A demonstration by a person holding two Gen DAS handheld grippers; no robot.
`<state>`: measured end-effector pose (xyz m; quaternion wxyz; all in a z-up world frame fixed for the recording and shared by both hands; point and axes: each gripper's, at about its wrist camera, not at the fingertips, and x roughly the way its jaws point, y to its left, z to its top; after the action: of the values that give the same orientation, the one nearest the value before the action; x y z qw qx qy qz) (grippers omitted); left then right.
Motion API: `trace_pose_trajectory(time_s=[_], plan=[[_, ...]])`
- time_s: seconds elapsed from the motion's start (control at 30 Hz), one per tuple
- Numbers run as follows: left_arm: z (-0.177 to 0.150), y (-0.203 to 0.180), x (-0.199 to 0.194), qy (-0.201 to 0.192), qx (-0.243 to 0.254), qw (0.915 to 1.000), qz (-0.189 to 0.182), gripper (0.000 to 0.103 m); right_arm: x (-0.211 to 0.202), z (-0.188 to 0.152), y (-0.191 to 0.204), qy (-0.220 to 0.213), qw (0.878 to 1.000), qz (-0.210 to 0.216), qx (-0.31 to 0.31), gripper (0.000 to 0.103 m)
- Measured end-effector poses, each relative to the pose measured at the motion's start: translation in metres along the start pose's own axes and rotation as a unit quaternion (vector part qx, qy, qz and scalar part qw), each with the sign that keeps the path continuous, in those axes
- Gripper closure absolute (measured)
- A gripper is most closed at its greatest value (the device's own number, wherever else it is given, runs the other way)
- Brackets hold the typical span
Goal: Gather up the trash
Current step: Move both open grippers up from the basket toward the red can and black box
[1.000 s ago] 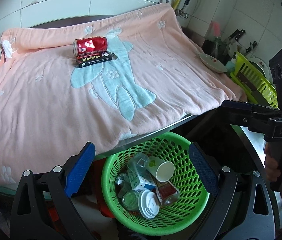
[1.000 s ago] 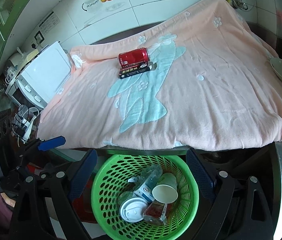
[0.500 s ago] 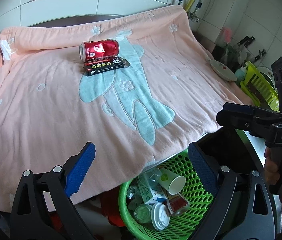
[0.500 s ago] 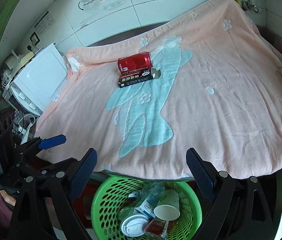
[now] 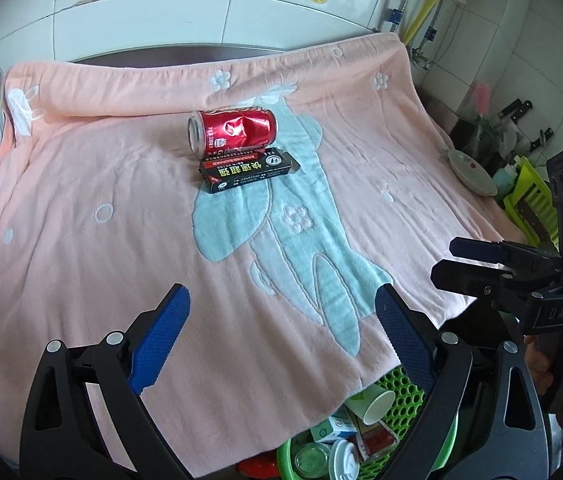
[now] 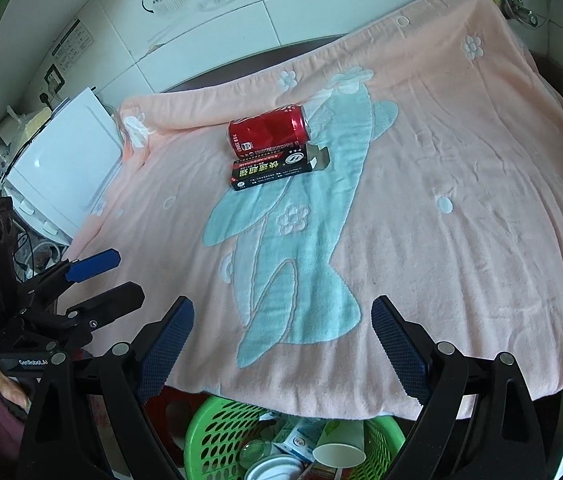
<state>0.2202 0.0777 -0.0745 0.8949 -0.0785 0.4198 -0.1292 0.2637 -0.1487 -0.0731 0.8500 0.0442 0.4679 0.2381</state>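
Observation:
A dented red can (image 5: 233, 131) (image 6: 268, 130) lies on its side on the pink blanket (image 5: 81, 240) (image 6: 461, 240), far from both grippers. A black carton (image 5: 247, 169) (image 6: 277, 166) lies touching the can's near side. My left gripper (image 5: 281, 316) (image 6: 107, 276) is open and empty above the blanket's near edge. My right gripper (image 6: 282, 320) (image 5: 453, 260) is open and empty too, beside the left one. A green basket (image 5: 397, 432) (image 6: 209, 436) below the edge holds a paper cup (image 5: 373, 402) (image 6: 337, 454), lids and cartons.
A white appliance (image 6: 61, 160) stands left of the blanket. On the right are a shallow dish (image 5: 471, 172), a yellow-green rack (image 5: 533, 208) and knives against the tiled wall. A hand (image 5: 541, 360) holds the right gripper's handle.
Both grippers have moved forward over the blanket towards the can and carton. The basket has slid to the bottom of both views. Both grippers stay open.

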Motion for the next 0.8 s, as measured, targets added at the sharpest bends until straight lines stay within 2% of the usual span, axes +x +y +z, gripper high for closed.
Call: trace_pose_trajectory(time_s=[0.8], plan=[[0.041,0.053,0.023,-0.022,-0.030,0.9993,-0.006,0.011,0.046,0.038,0.011,0.020,0.999,-0.036,0.013,0.016]])
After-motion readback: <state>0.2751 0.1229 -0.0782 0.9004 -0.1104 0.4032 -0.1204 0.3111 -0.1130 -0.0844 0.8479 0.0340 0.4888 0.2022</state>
